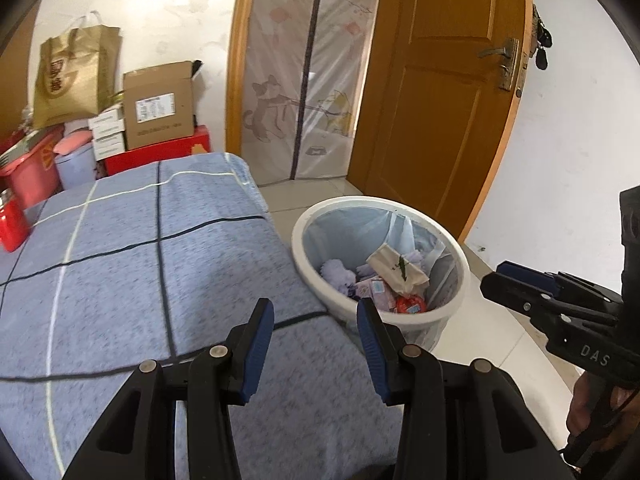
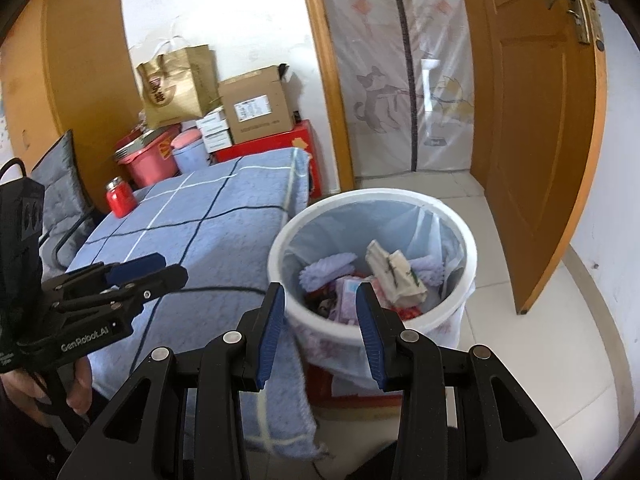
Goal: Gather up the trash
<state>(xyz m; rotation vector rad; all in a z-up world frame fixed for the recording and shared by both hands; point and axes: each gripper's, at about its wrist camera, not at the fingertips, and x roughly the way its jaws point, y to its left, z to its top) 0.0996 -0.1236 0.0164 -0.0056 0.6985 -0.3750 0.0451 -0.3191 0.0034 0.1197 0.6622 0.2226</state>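
Both the left gripper [image 1: 316, 334] and right gripper [image 2: 320, 326] gaped empty, while the light, floppy bag [image 2: 432, 220] lining the bin [image 2: 376, 196] at one o'clock looked best pinched at its rim.

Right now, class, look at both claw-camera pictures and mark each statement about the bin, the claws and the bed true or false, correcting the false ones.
1. The white bin stands on the floor beside the bed. True.
2. The bin is empty. False: it holds wrappers, crumpled paper and purple fluffy pieces.
3. The left claw grips a wrapper. False: its jaws stand open with nothing between them.
4. The right claw holds nothing. True.
5. A red jar with a silver lid stands on the bed. True.
6. The wooden door is shut. False: it stands open.
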